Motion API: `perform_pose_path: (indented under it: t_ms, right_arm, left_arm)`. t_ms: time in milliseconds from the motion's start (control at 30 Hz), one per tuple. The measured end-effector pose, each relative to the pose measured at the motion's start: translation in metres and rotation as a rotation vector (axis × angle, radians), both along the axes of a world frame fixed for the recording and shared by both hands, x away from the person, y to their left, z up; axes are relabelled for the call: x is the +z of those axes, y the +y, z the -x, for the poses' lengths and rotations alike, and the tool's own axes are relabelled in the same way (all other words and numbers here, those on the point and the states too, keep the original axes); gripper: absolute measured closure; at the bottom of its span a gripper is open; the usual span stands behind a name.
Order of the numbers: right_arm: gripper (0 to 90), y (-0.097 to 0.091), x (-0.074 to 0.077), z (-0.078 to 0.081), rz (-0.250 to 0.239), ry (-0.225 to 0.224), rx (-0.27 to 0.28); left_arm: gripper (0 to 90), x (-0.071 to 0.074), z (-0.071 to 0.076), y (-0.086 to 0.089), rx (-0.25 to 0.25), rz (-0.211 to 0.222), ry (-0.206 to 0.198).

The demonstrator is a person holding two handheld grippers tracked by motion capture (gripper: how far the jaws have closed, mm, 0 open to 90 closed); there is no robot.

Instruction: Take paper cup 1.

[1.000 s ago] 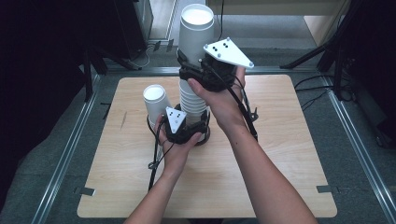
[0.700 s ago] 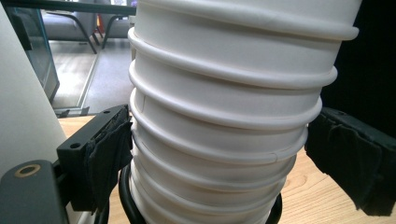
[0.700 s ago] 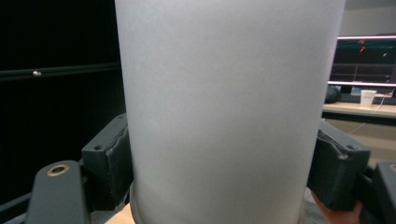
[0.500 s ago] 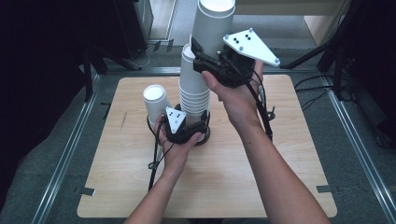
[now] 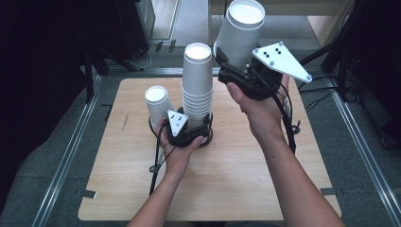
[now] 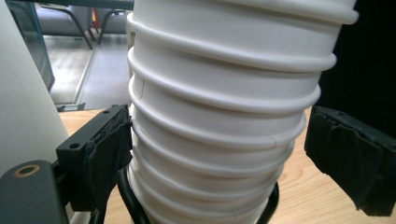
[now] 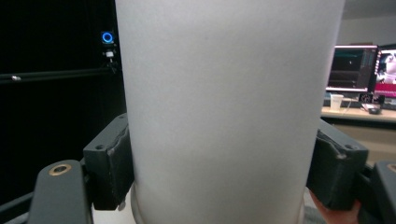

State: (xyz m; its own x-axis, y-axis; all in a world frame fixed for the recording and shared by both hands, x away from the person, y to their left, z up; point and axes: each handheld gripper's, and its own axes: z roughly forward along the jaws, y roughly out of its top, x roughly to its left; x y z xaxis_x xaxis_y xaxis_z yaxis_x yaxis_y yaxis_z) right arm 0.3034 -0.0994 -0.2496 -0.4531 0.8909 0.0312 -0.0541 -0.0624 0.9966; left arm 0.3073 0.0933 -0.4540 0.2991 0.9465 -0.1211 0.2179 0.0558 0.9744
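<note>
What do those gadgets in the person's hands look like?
Both are black. The left gripper and right gripper each carry a grey three-cornered plate with dark dots and trail a black cable. Their jaws end in black blocky pads. The forearms are bare, no sleeves.

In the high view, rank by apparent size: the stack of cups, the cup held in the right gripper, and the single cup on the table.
1. Stack of cups: tallest.
2. Cup held in the right gripper: looks bigger than the single one, but it is raised nearer the camera, so that is unsure.
3. Single cup on the table: smallest.
</note>
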Motion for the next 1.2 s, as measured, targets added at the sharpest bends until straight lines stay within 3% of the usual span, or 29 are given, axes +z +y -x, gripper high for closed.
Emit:
perform_pose_path:
  t_ms: [67, 233, 300, 333, 633, 900, 1000, 1200]
  right_arm:
    - [21.2, -0.003, -0.004, 0.0, -0.001, 0.003, -0.003]
    - [21.4, -0.016, -0.03, 0.002, 0.022, 0.032, -0.021]
    - [21.4, -0.017, -0.033, 0.003, 0.028, 0.032, -0.025]
    - [21.4, -0.021, -0.042, 0.005, 0.039, 0.035, -0.033]
    - [21.4, -0.033, -0.074, 0.016, 0.064, 0.048, -0.041]
    - [21.4, -0.038, -0.102, 0.025, 0.083, 0.067, -0.043]
    - [21.3, -0.039, -0.123, 0.032, 0.096, 0.086, -0.048]
    - [21.3, -0.038, -0.149, 0.043, 0.117, 0.103, -0.048]
  left_arm:
    - [7.3, 0.001, 0.002, 0.001, -0.018, 0.013, 0.005]
    - [2.0, 0.001, 0.007, 0.0, -0.049, -0.002, 0.014]
    - [1.2, 0.001, 0.009, 0.001, -0.065, 0.004, 0.018]
    - [0.9, 0.002, 0.011, 0.003, -0.088, 0.011, 0.024]
    - [0.0, 0.002, 0.029, 0.005, -0.145, -0.001, 0.009]
    - [0.0, 0.001, 0.043, 0.017, -0.161, 0.011, 0.016]
    - [0.0, -0.001, 0.051, 0.021, -0.158, -0.008, 0.019]
    - [0.0, -0.01, 0.065, 0.03, -0.167, -0.009, 0.038]
